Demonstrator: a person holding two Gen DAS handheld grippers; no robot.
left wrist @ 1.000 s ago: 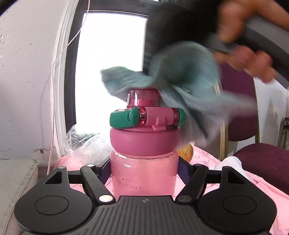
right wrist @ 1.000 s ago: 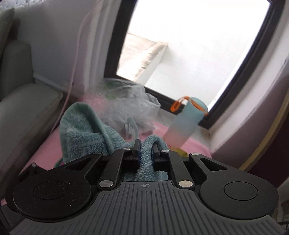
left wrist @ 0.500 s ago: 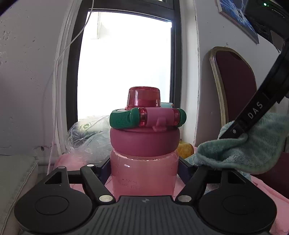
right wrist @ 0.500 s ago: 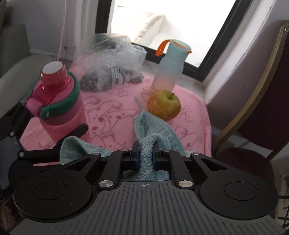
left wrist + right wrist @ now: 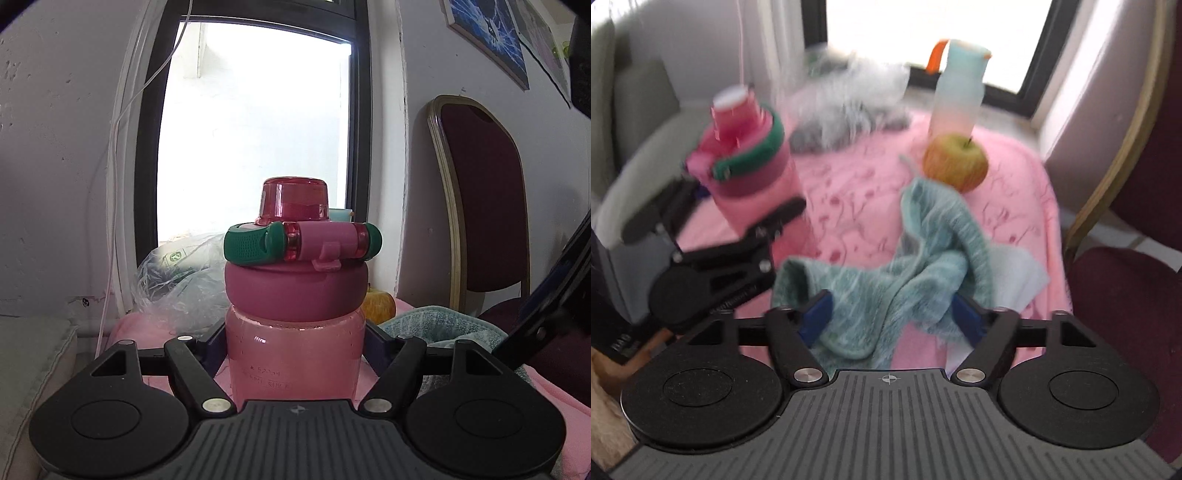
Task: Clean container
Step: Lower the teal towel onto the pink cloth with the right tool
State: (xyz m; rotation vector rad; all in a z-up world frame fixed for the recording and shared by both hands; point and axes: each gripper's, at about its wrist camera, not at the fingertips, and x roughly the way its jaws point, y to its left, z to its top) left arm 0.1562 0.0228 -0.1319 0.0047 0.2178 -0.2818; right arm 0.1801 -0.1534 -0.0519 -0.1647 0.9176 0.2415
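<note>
On the pink cloth (image 5: pixel 849 192) covering the table, the pink bottle (image 5: pixel 293 332) is standing upright, and my left gripper (image 5: pixel 294 354) is clamping it around the lower body, one finger on each side, both touching the plastic. The bottle's lid is closed, a green strap (image 5: pixel 251 245) is wrapping around its neck, and its body is sitting at about 10 o'clock in the right wrist view. My right gripper (image 5: pixel 892 319) is standing released, fingers spread wide, with the teal towel (image 5: pixel 905 273) lying crumpled on the cloth between and just beyond the blue pads (image 5: pixel 816 317); I cannot tell whether either pad is touching it. An apple (image 5: pixel 955 162) is resting at 1 o'clock from that towel, just beside its far corner. A pale bottle with an orange loop (image 5: pixel 956 99) is standing directly behind the apple, near the window. A clear plastic bag (image 5: pixel 849 110) is lying at 12 o'clock, by the window. The right wrist view is blurring.
</note>
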